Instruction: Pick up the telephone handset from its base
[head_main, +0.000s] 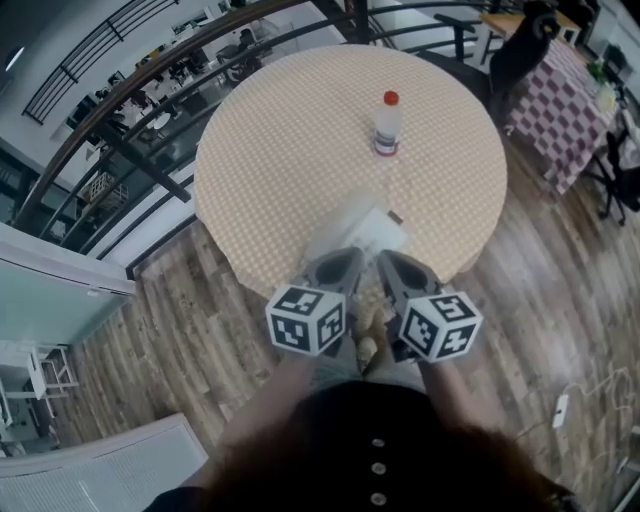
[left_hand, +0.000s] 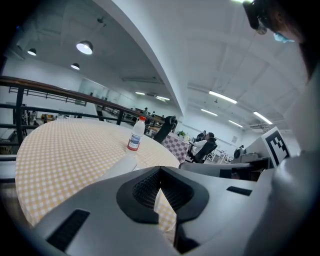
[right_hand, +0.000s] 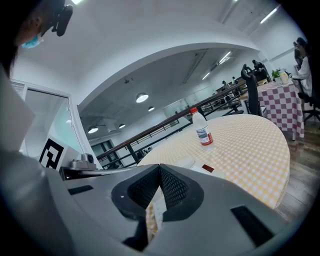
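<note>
Fingers of the left gripper are pressed tip to tip with nothing between them. Right gripper is the same, closed and empty. Both hang side by side at the table's near edge, just short of the telephone handset, which lies on its white base. A red-capped bottle stands upright toward the far edge, well apart.

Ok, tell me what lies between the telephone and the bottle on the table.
Nothing but bare checked tablecloth lies between the telephone and the bottle; the head view shows that stretch plainly.
</note>
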